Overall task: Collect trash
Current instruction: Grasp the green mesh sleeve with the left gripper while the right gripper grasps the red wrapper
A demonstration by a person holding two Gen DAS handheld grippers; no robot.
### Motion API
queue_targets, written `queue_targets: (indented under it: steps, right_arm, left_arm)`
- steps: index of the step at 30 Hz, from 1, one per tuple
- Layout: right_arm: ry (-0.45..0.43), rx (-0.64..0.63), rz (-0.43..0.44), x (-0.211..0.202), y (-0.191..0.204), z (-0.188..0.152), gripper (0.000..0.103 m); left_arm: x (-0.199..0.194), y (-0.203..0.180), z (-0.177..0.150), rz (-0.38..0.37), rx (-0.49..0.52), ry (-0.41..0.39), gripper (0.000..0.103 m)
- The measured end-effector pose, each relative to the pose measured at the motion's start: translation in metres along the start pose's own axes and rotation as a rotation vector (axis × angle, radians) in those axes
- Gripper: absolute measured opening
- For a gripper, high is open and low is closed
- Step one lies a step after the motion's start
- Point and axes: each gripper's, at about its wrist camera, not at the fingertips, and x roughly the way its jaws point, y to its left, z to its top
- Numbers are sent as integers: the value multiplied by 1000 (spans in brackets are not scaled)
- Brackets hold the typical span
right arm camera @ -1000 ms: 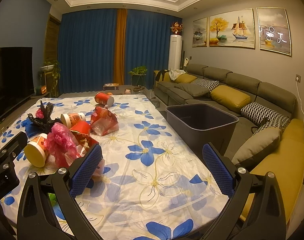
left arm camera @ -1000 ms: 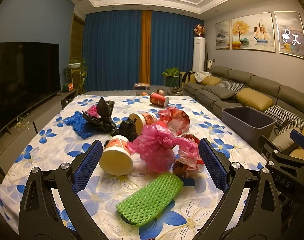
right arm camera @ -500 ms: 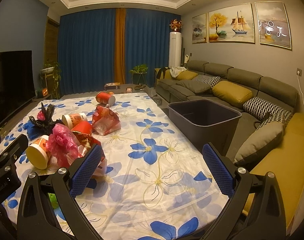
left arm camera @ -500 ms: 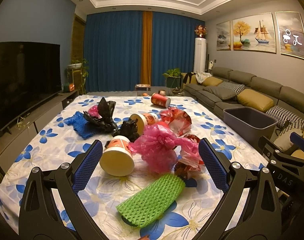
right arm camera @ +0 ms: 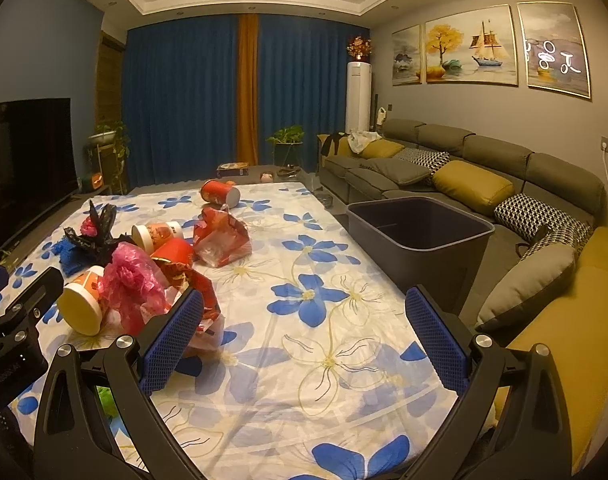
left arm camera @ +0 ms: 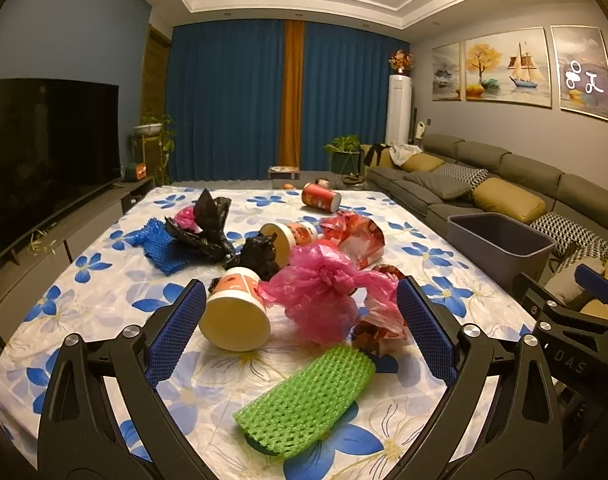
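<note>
Trash lies on a flowered tablecloth [left arm camera: 104, 292]: a green foam net [left arm camera: 304, 396] nearest, a tipped paper cup [left arm camera: 236, 312], a pink plastic bag [left arm camera: 324, 292], black bags [left arm camera: 208, 224], a blue net [left arm camera: 160, 248], red wrappers [left arm camera: 356, 236] and a red cup [left arm camera: 322, 198] far back. My left gripper [left arm camera: 300, 332] is open and empty, just short of the green net and cup. My right gripper [right arm camera: 304, 340] is open and empty over bare cloth, right of the pile [right arm camera: 132, 284]. A grey bin [right arm camera: 420, 240] stands beside the table's right edge.
A grey sofa with yellow and patterned cushions [right arm camera: 476, 188] runs along the right wall behind the bin. A TV [left arm camera: 44, 148] on a low cabinet is on the left. Blue curtains [left arm camera: 232, 100] and plants are at the far end.
Both grippers have edged slightly forward and tilted up a little; the trash looks marginally closer. Nothing was taken hold of.
</note>
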Motion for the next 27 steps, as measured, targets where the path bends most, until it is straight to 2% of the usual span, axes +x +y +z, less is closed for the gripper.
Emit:
queue_targets:
  steps: [4,11,14,17,18,23,25,27]
  right_arm:
    - [8,-5,34,5,4,-3,98]
    - [32,-36,127,20,27,-6,91]
    - [56,-59,186,33,43,-8,80]
    - [81,-72,248,46,57,-8,77]
    - [86,-77,265,50,61,-8,73]
    - [121,-94,307,66,75,-10,59]
    - [158,-88,325,72,75,-14,50]
    - [168,-78,348,72,74,-16,49]
  left_arm:
    - [4,10,-5,-3,-8,6,83]
    - [8,40,-12,50,-49,9,83]
    - [9,48,-15,59,-56,12,83]
    - [12,50,-20,50,-40,20,83]
    - [12,48,-21,48,-34,23,83]
    - [17,48,-32,23,-10,46,82]
    - [20,50,-35,19,-13,57,81]
    - [22,53,-37,17,-18,66,80]
